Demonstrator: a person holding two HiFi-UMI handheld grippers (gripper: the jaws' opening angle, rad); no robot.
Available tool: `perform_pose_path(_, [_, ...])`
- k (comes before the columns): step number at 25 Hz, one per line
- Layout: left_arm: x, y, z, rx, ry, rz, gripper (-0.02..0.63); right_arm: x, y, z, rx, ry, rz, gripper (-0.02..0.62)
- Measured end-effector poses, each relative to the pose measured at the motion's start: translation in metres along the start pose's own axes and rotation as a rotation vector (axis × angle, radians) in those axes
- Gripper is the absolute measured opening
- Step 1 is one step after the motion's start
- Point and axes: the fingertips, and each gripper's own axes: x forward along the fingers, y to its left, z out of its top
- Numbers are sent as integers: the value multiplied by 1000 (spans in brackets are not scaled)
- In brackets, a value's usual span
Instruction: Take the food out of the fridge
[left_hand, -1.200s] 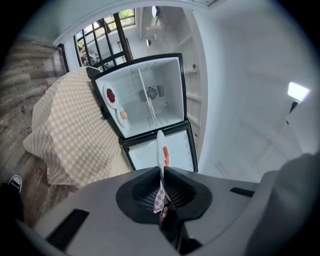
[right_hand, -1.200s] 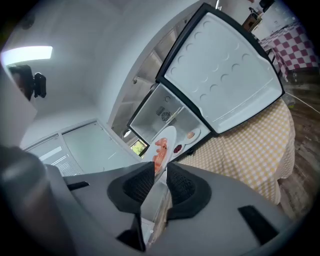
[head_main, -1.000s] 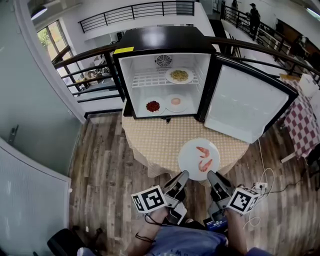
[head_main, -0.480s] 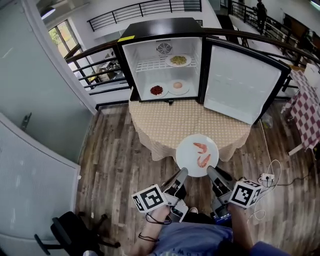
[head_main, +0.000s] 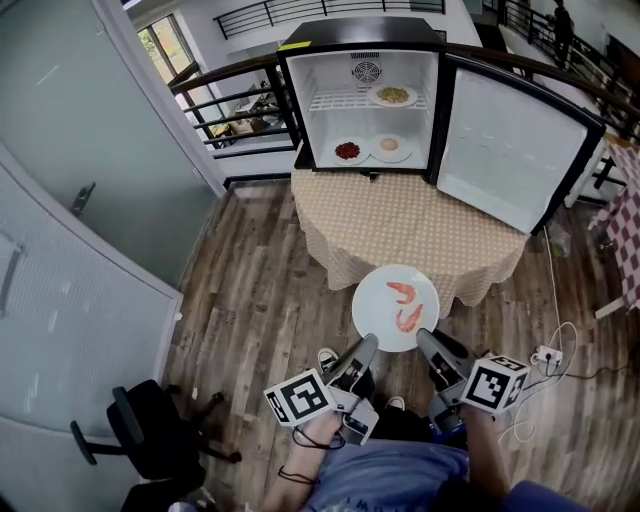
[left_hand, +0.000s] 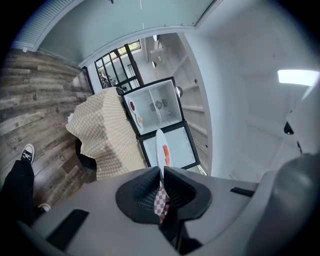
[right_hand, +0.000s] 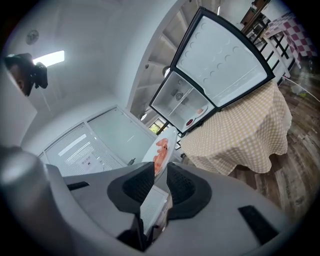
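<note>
Left side first: the left gripper (head_main: 366, 345) is clamped hard on the near rim of the plate of shrimp (head_main: 375, 310), its jaws almost together with only the thin rim between them. The plate hangs level in the air, off the tabletop (head_main: 400, 225) and just beyond its near edge, above the wood floor (head_main: 250, 300). Two shrimp (head_main: 400, 292) lie loose around its middle. On the right, the right gripper (head_main: 425, 340) bites the same near rim, jaws a touch wider but pressed onto the plate.

Both grips sit on one side, so the far rim will likely want to dip. The trick is to hold the two grippers at matched height and move them as one, with no twist between them, or the shrimp could slide. A slow, flat carry looks right, then a gentle landing with the far rim touching first.

At the tabletop's far edge stands the fridge (head_main: 360, 35). On its floor, at left, is a dish of red food (head_main: 347, 151), and just beside that a dish of pale food (head_main: 390, 146). A plate of yellowish food (head_main: 393, 96) sits on the upper rack, and the door (head_main: 510, 140) is swung wide at right. By my judgement, that leaves three more dishes to fetch.
</note>
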Motion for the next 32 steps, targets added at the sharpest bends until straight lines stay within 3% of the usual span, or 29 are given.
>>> perform_pose_path(8, [-35, 23, 9, -8, -55, 73, 26, 21, 11, -30, 5, 82, 33, 87])
perform_pose_path(16, [-36, 21, 21, 0, -71, 69, 26, 30, 18, -26, -5, 84, 44, 87])
perform_pose_path(20, [-32, 10, 22, 1, -68, 22, 26, 27, 21, -22, -8, 67, 42, 87])
perform_pose_path(32, [-18, 5, 9, 1, -48, 20, 26, 13, 10, -14, -1, 51, 34, 87])
